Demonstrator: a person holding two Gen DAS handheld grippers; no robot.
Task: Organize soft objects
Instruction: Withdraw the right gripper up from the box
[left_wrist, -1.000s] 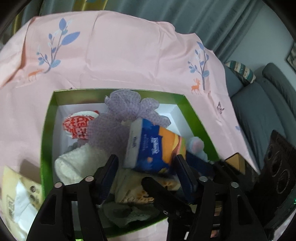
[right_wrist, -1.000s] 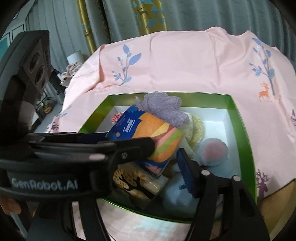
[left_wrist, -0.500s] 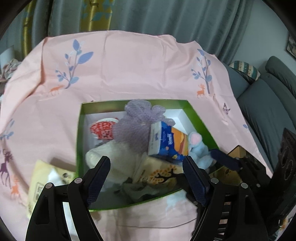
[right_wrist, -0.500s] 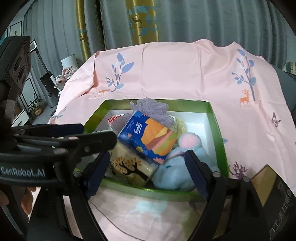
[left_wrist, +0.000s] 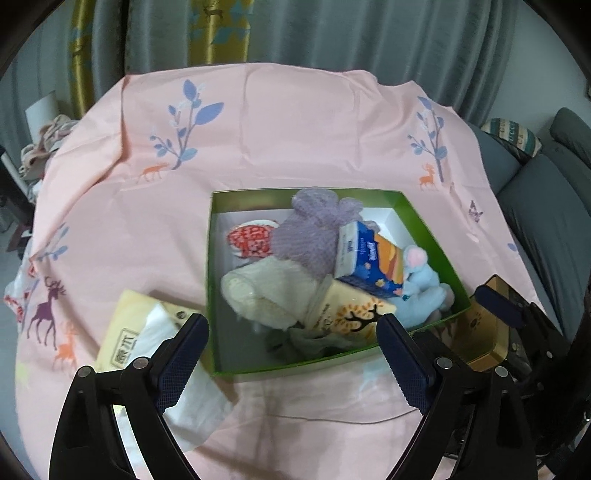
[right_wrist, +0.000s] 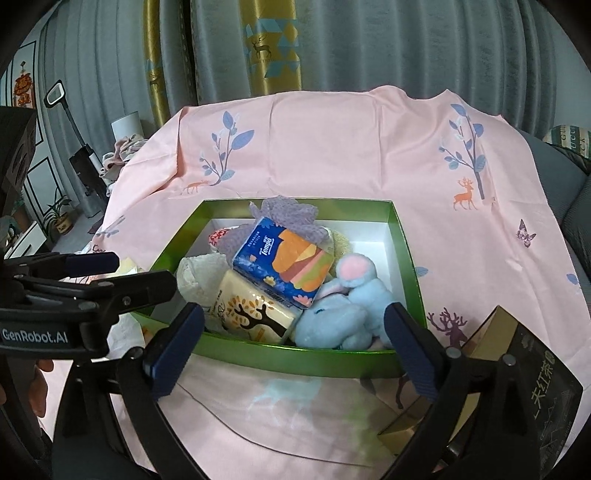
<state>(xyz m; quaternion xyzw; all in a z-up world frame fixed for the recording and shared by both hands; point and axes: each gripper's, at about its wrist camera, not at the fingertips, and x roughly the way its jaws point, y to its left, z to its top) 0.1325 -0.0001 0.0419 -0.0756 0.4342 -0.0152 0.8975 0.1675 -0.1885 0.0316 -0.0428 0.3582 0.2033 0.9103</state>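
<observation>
While its jaws spread wider with nothing between them, the left gripper (left_wrist: 291, 354) sits low in the left wrist view; the green box (left_wrist: 218, 295) fills mid-frame, holding a blue tissue pack (left_wrist: 369, 262), purple netting (left_wrist: 314, 232) and cream towel (left_wrist: 266, 295). A yellow tissue pack (left_wrist: 129, 328) lies lower left, outside the box.

Right wrist view: right gripper (right_wrist: 295, 350), jaws opening and empty, bottom centre. Blue tissue pack (right_wrist: 284, 262) tilts atop a blue plush toy (right_wrist: 343, 314) in the box (right_wrist: 295, 354).

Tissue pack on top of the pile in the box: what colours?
Blue tissue pack with orange, pink and green bands; clearest in the right wrist view.
</observation>
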